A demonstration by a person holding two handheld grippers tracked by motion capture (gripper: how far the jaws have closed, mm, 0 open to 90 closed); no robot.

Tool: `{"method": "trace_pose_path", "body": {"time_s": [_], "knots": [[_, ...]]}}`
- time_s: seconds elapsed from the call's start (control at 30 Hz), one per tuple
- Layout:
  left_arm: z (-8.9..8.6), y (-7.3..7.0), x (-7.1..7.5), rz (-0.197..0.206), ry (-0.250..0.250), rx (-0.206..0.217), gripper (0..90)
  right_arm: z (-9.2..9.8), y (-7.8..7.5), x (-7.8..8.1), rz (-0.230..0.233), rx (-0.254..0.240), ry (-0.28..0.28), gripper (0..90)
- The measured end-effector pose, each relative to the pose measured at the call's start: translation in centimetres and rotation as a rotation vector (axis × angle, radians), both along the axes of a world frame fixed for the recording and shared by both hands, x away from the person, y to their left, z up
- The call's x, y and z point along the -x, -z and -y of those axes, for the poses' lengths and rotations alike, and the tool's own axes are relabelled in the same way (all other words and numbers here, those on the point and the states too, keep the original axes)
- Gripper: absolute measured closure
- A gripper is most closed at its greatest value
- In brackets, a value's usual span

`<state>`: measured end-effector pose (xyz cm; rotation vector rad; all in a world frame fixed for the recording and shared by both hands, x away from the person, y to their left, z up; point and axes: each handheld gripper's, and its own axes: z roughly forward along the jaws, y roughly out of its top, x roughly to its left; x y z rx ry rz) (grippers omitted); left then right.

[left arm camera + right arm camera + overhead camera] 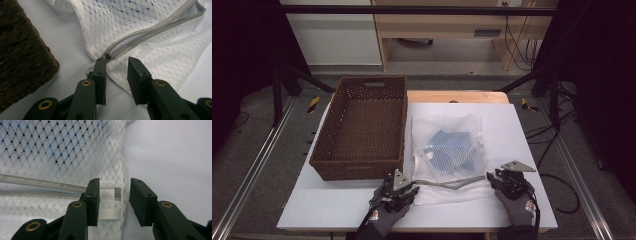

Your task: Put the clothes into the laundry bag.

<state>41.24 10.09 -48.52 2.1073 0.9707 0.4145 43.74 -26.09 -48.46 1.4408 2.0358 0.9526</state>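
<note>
A white mesh bag [447, 131] with a blue cloth [451, 147] inside lies flat on the white table [332, 205]. Its grey zipper [452, 181] runs along the near edge and gapes part open. My left gripper [413, 187] sits at the zipper's left end. In the left gripper view its jaws [116, 61] stand apart over the mesh, and the brass zip pull [108, 56] lies just by the left jaw's tip. My right gripper [491, 179] is at the zipper's right end. Its jaws [115, 182] stand apart around the bag's corner, with a white ribbed tab [108, 195] between them, unpressed.
A brown wicker basket [357, 167] with nothing in it stands left of the bag, its near corner [22, 62] close to my left gripper. A wooden board [457, 96] sticks out behind the table top. Bare table lies right of the bag.
</note>
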Motion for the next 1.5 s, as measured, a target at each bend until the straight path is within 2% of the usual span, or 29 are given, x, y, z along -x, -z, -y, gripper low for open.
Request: {"method": "trace_pose_path", "body": {"time_s": [0.07,0.13,0.27,0.33,0.53,0.6,0.67,0.73,0.77,0.8,0.97,1.07,1.27,1.5], "knots": [[0.2,-0.1,0.0,-0.001,-0.008,-0.017,70.3,-0.1,0.0,0.0,-0.002,-0.009,-0.001,67.3],[0.3,-0.2,-0.1,-0.002,-0.023,-0.035,76.1,-0.1,0.0,0.2,-0.011,-0.017,0.003,72.8],[0.2,-0.4,-0.4,-0.013,-0.03,-0.04,86.8,0.0,-0.1,0.4,-0.012,-0.025,-0.003,82.5],[0.1,-0.3,-0.4,-0.013,-0.024,-0.032,88.7,0.0,-0.2,0.6,-0.009,-0.02,-0.012,85.8],[-0.9,-0.4,-0.5,-0.018,-0.009,-0.028,89.1,0.9,-0.3,2.1,-0.021,-0.052,-0.023,87.2],[-1.2,-0.3,-0.5,-0.017,-0.008,-0.02,89.0,1.1,-0.3,2.2,-0.03,-0.072,-0.021,87.1],[-1.3,-0.3,-0.4,-0.008,-0.004,-0.015,88.7,1.0,-0.4,2.2,-0.037,-0.07,-0.02,86.4],[-1.5,-0.3,-0.4,-0.002,0.007,0.0,87.5,0.8,-0.5,2.3,-0.032,-0.07,-0.016,82.3],[-1.6,-0.3,-0.3,-0.001,0.007,0.009,86.4,0.9,-0.6,2.3,-0.014,-0.072,-0.022,79.0],[-1.8,-0.4,-0.3,-0.001,0.018,0.035,84.7,1.0,-0.6,2.4,-0.002,-0.083,-0.021,74.8],[-2.5,-1.2,0.2,0.029,0.039,0.094,67.6,1.6,-1.0,2.5,0.106,-0.102,-0.017,48.5],[-3.0,-1.7,0.5,0.046,0.039,0.113,58.4,1.9,-1.0,2.3,0.144,-0.103,0.002,32.0],[-4.4,-2.0,0.9,0.058,0.037,0.117,47.8,2.5,-0.9,2.0,0.138,-0.105,0.024,21.4],[-6.3,-1.9,1.3,0.046,0.023,0.106,43.3,3.0,-1.1,2.1,0.135,-0.104,0.032,17.9]]}}
